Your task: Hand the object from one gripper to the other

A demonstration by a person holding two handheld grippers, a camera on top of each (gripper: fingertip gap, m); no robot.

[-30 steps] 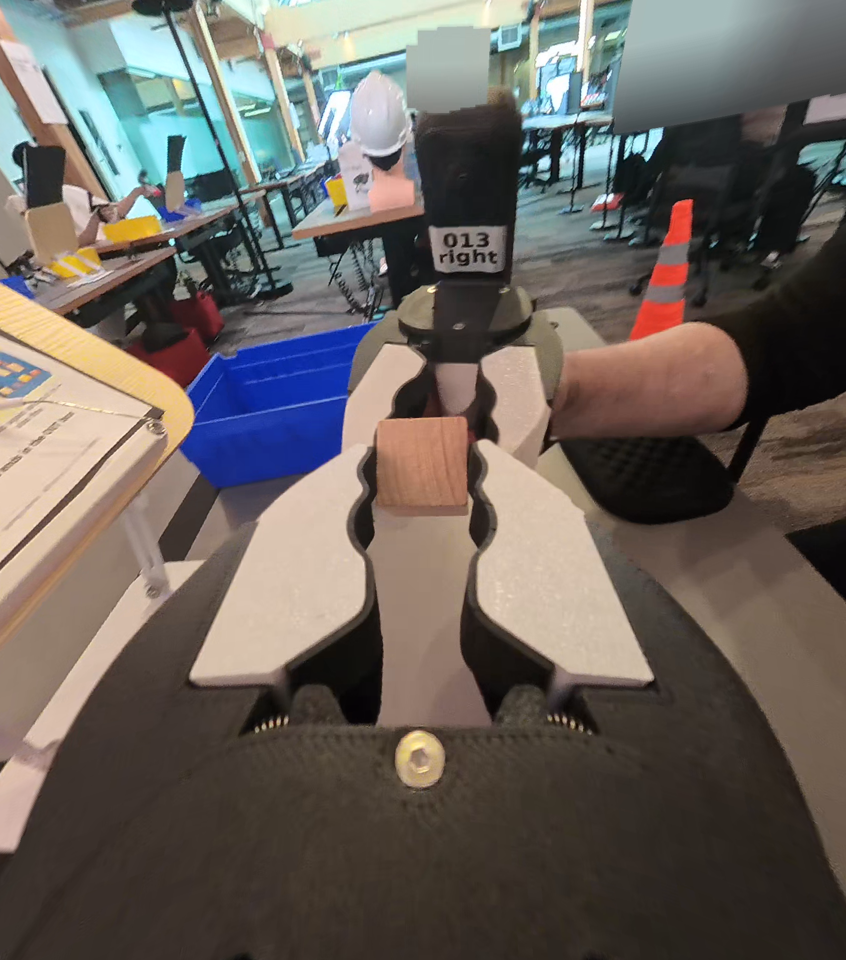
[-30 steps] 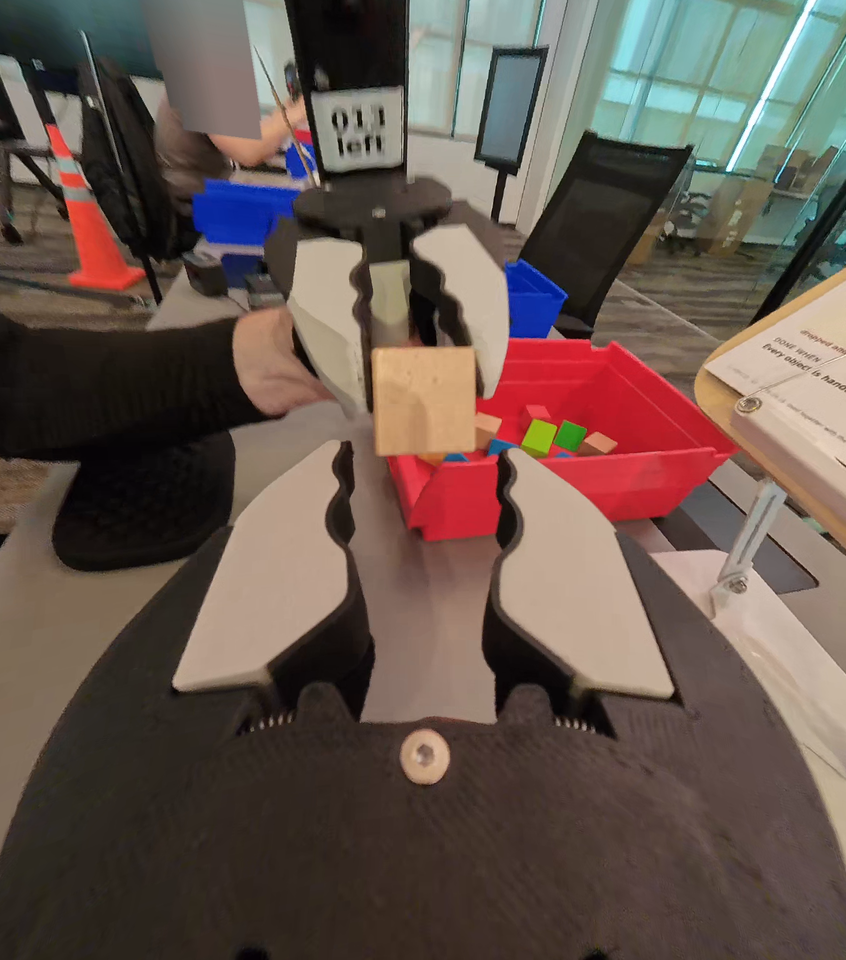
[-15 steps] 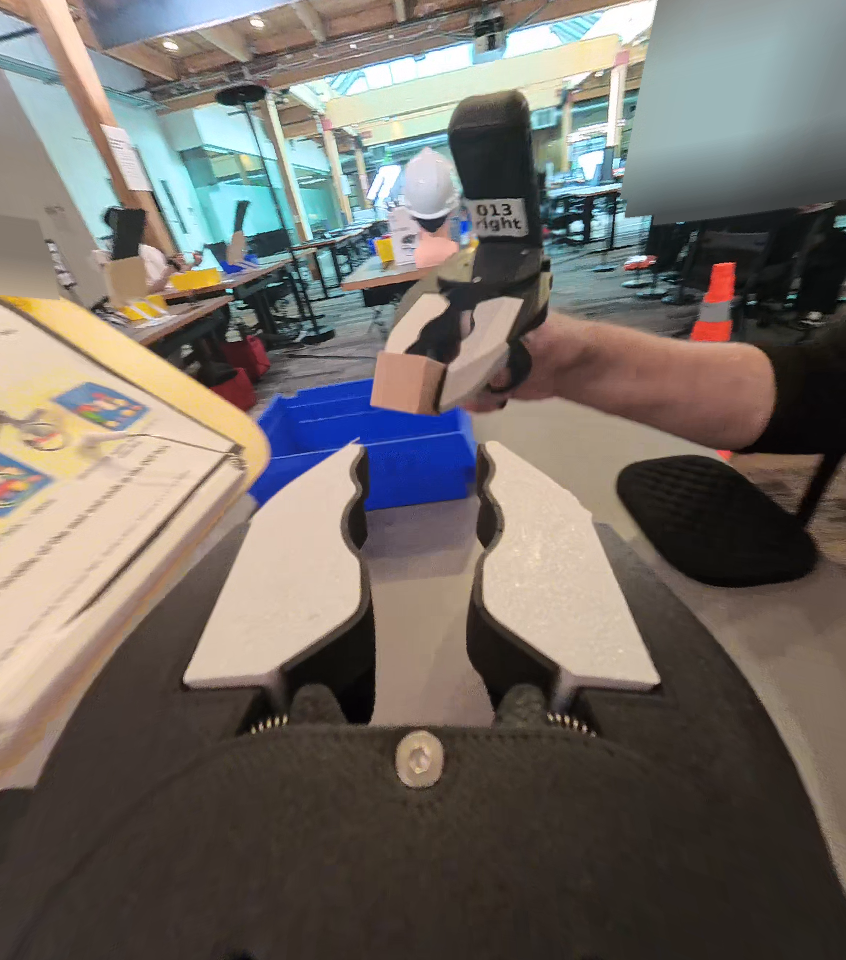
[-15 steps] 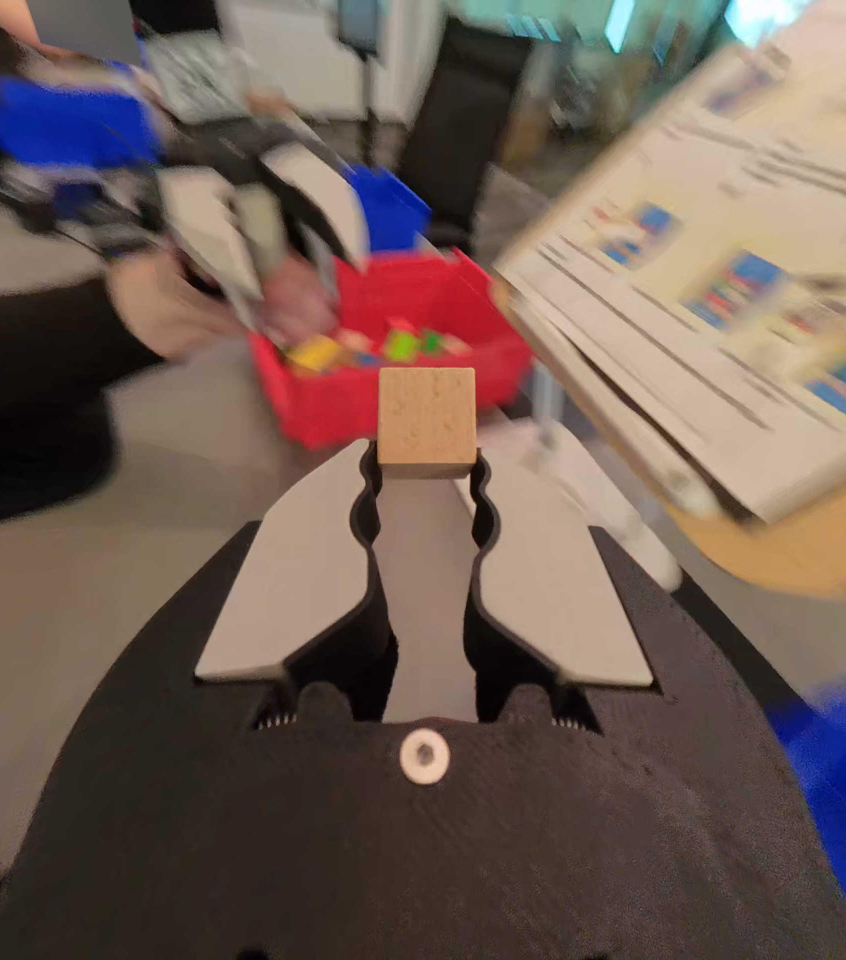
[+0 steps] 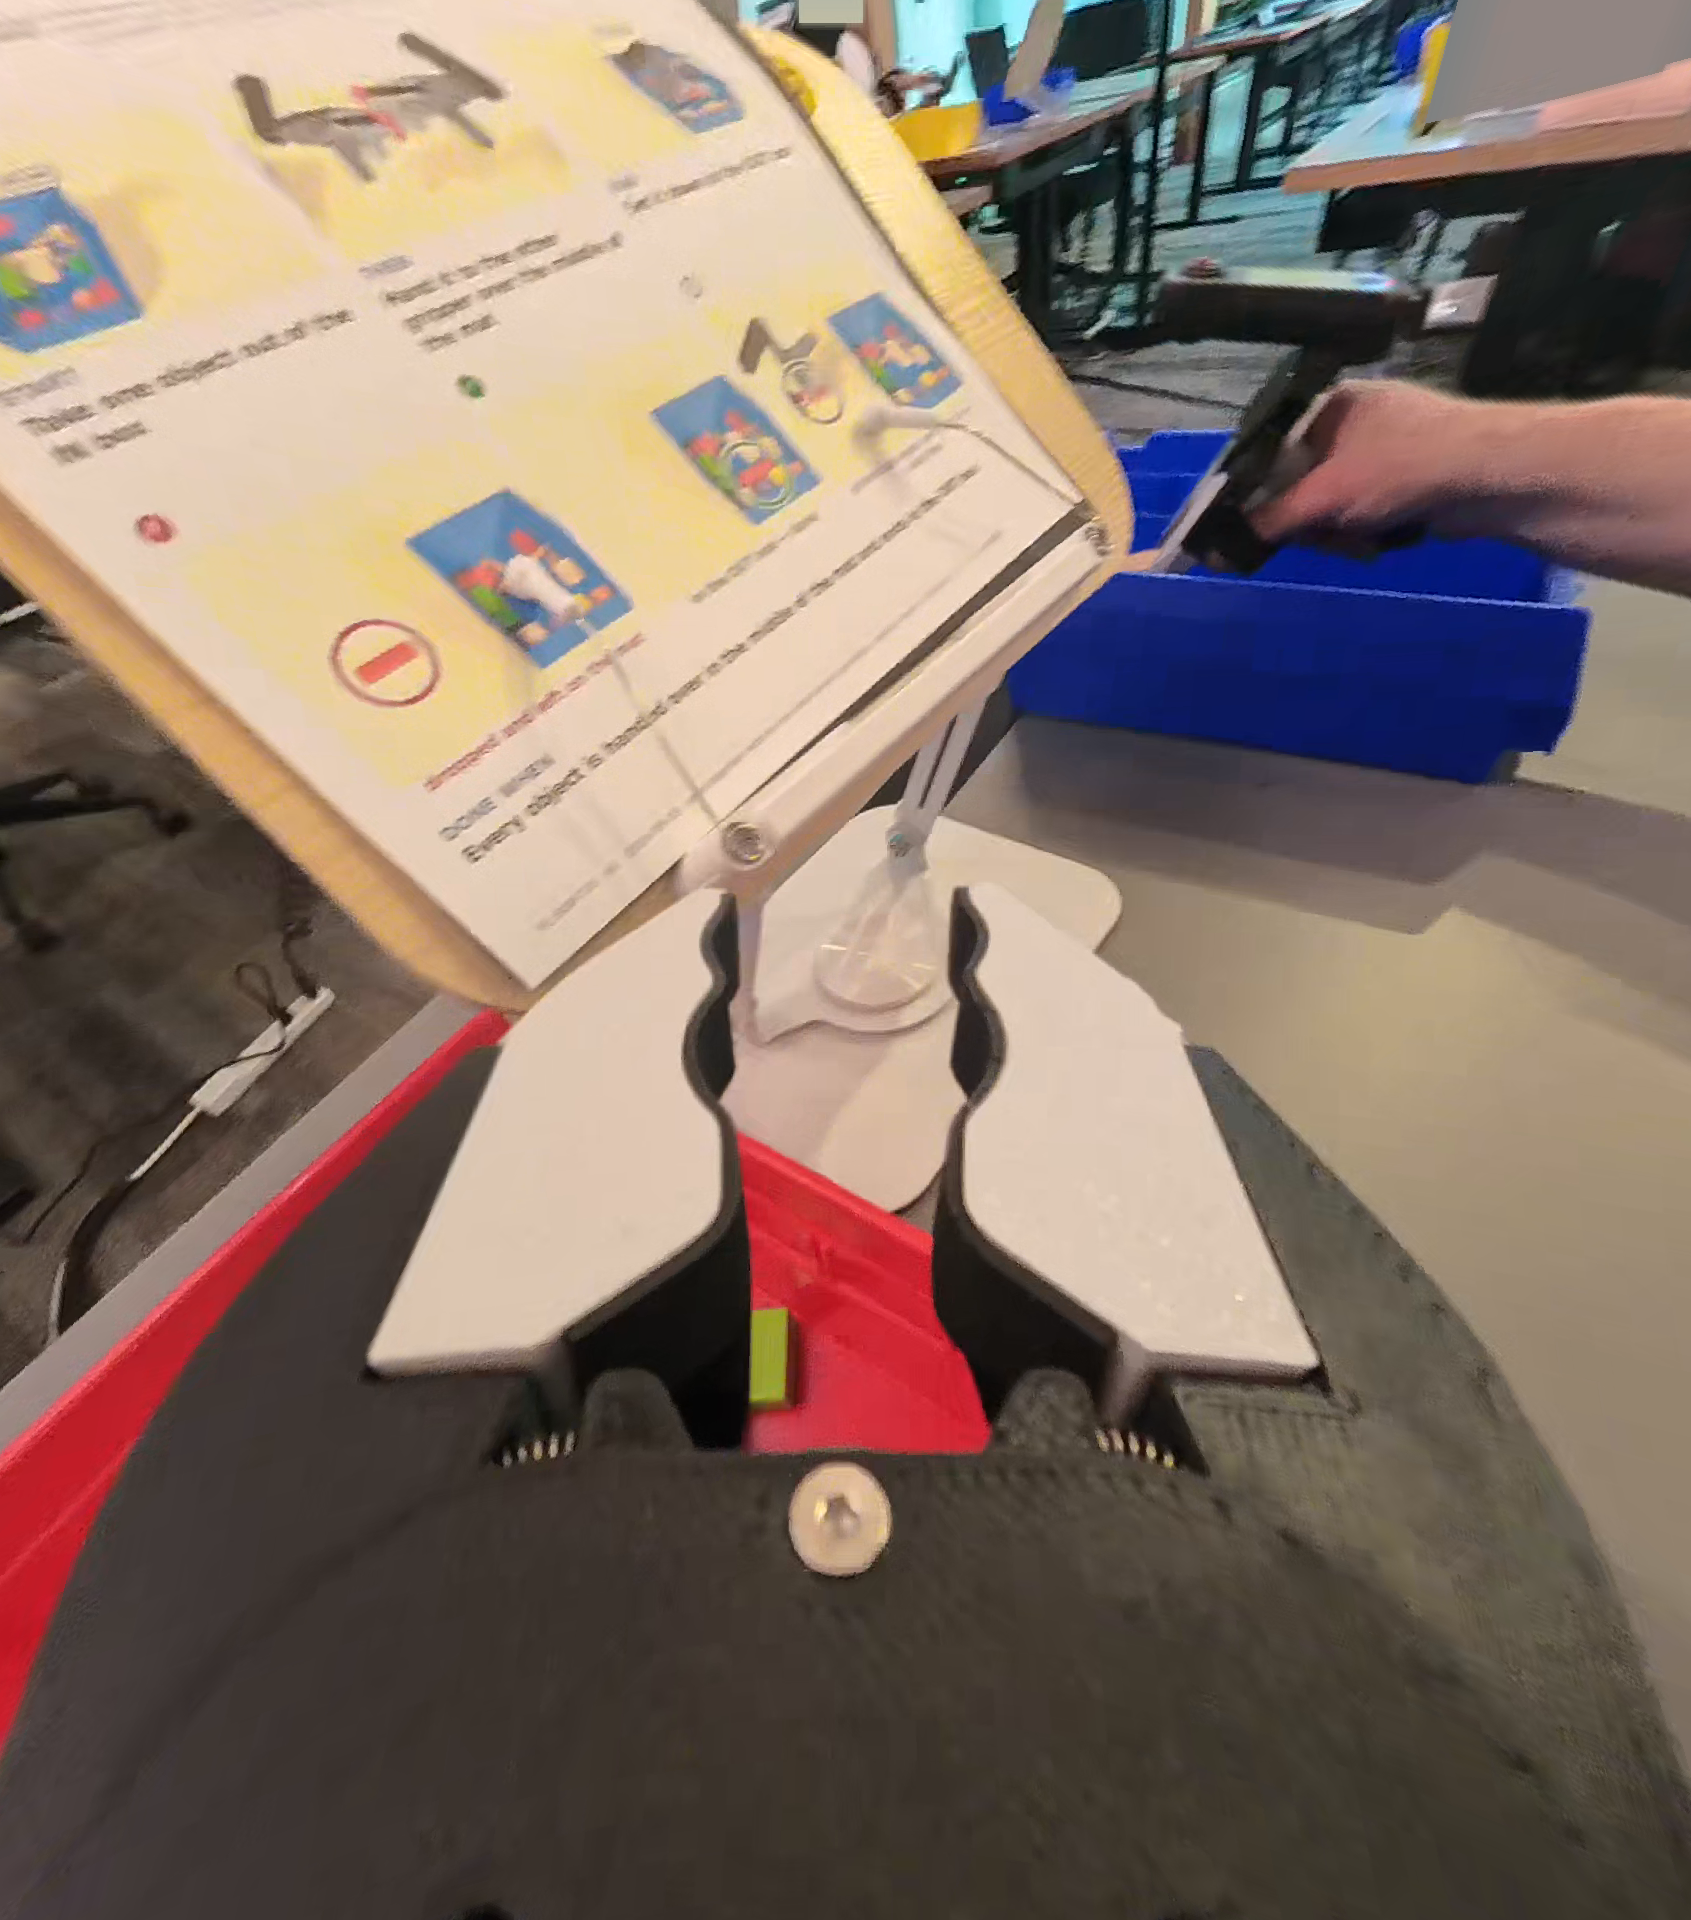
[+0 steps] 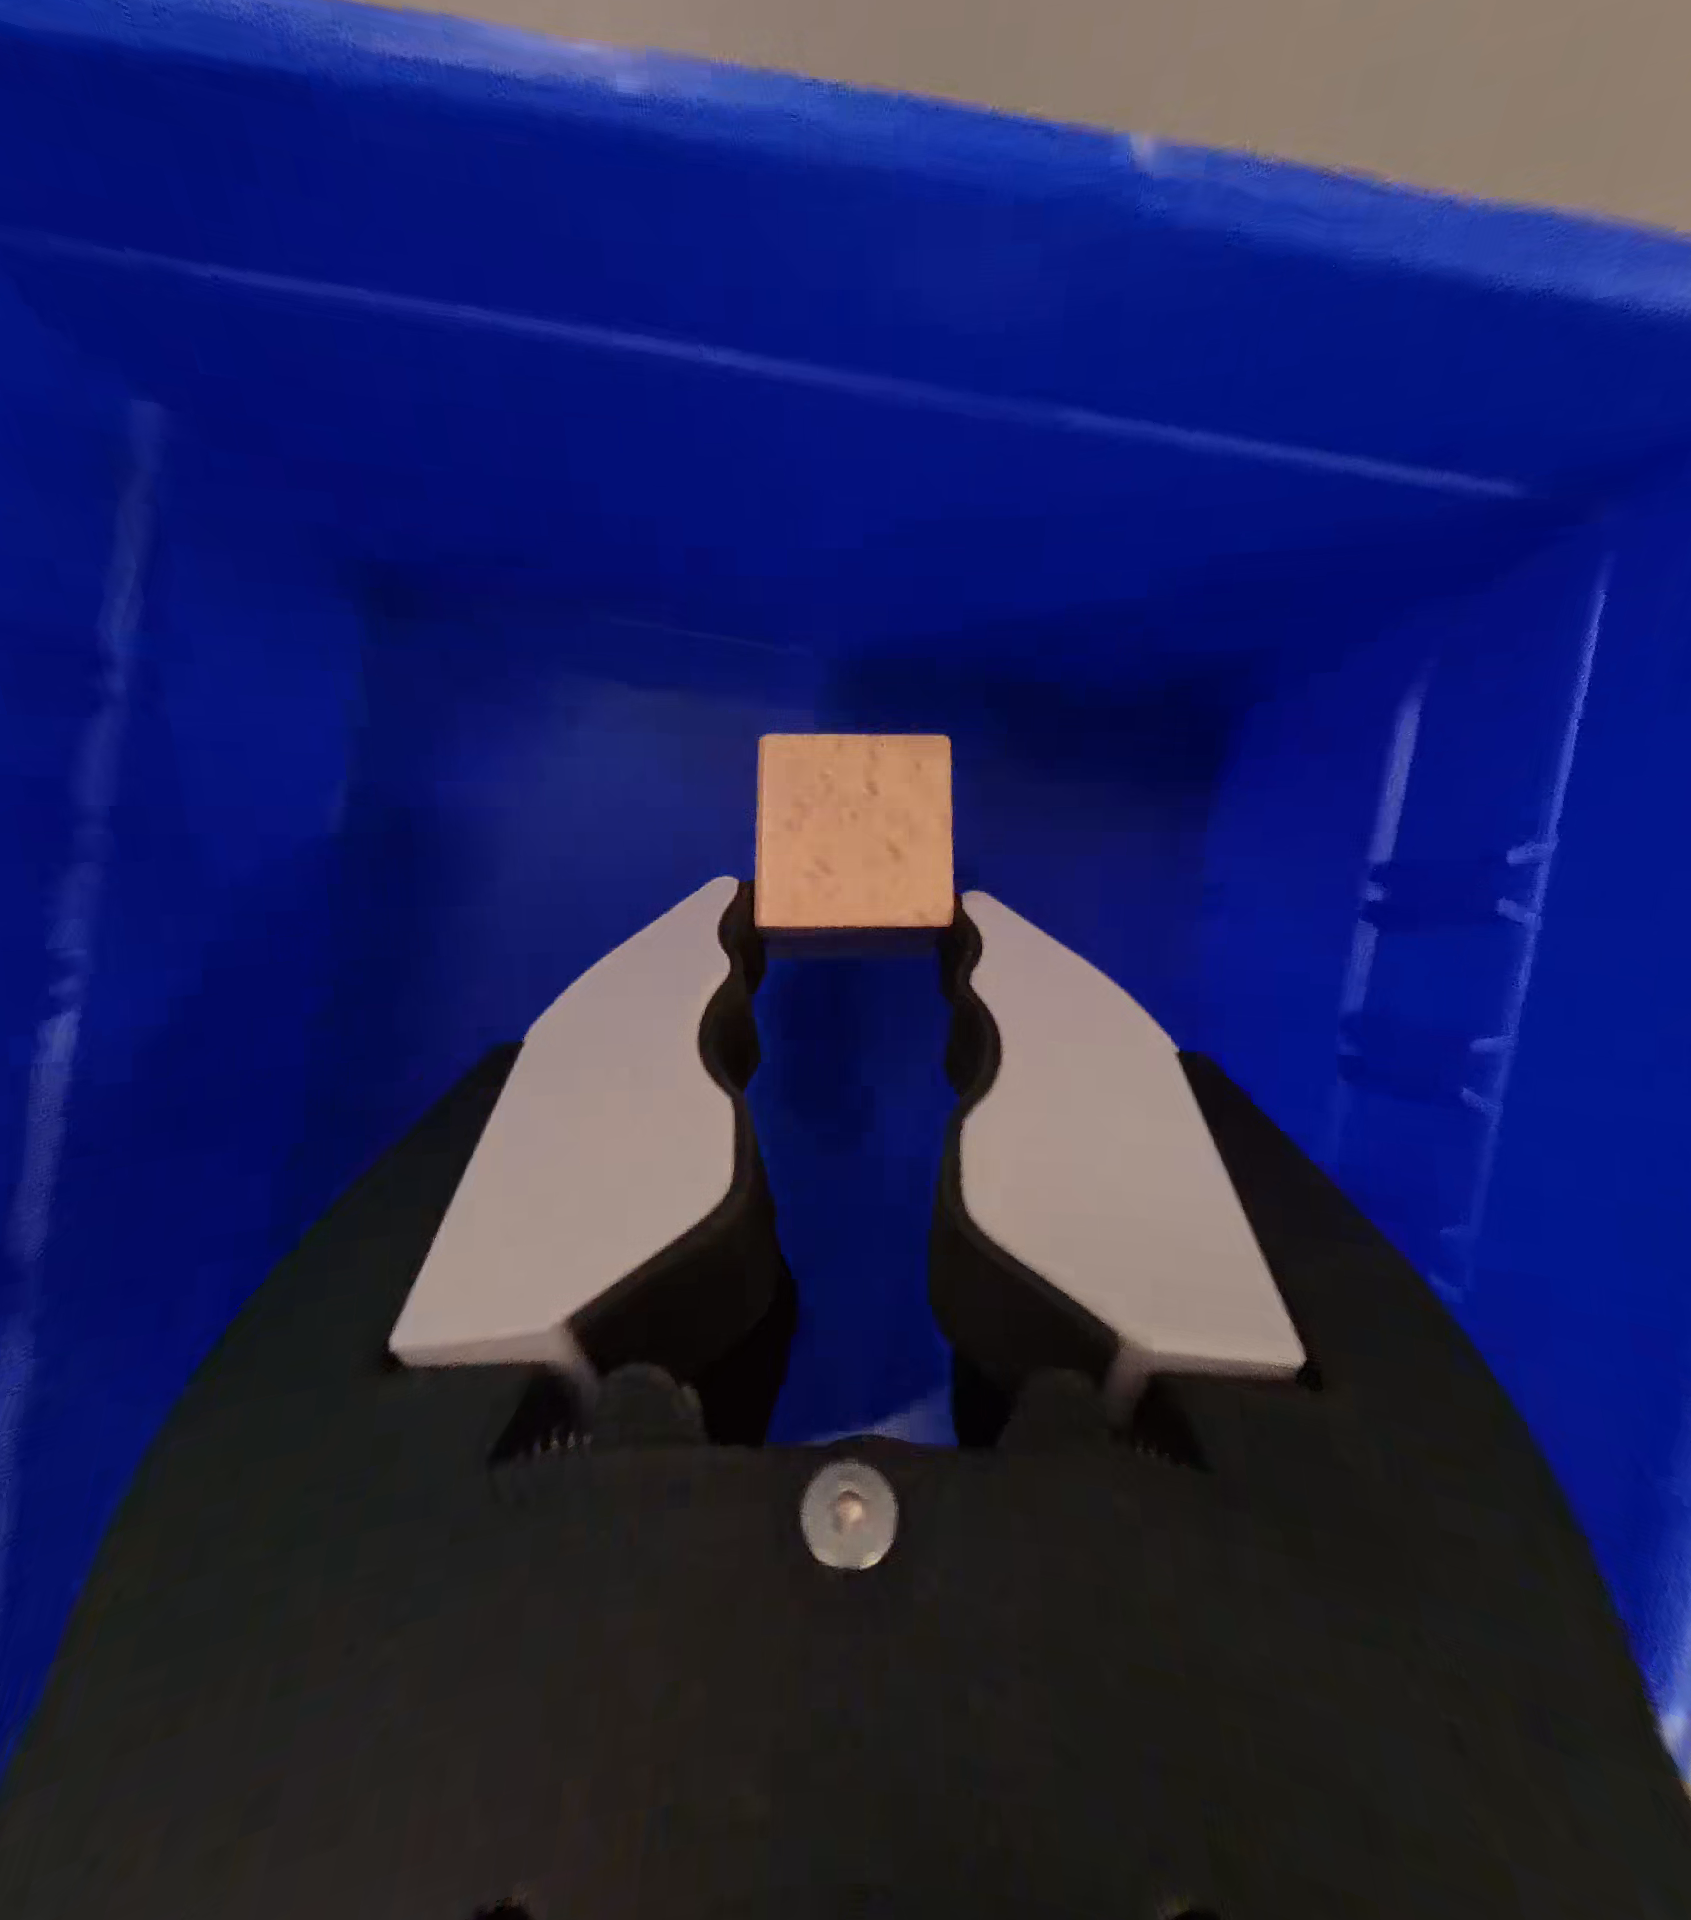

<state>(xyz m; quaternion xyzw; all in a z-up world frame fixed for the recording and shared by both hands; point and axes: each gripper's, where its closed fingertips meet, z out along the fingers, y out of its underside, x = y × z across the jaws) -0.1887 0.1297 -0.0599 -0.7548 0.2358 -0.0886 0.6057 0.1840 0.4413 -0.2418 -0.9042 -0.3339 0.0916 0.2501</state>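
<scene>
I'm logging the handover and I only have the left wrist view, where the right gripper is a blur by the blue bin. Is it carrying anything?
Observer: Yes. The right gripper is shut on a plain wooden cube, with both fingertips against its sides.
Operator: Where is the cube relative to the bin?
Observer: It hangs inside the blue bin, with the walls all round it in the right wrist view.
Operator: Are there other blocks in that bin?
Observer: None show in the part of the bin's inside that the right wrist view takes in.
</scene>
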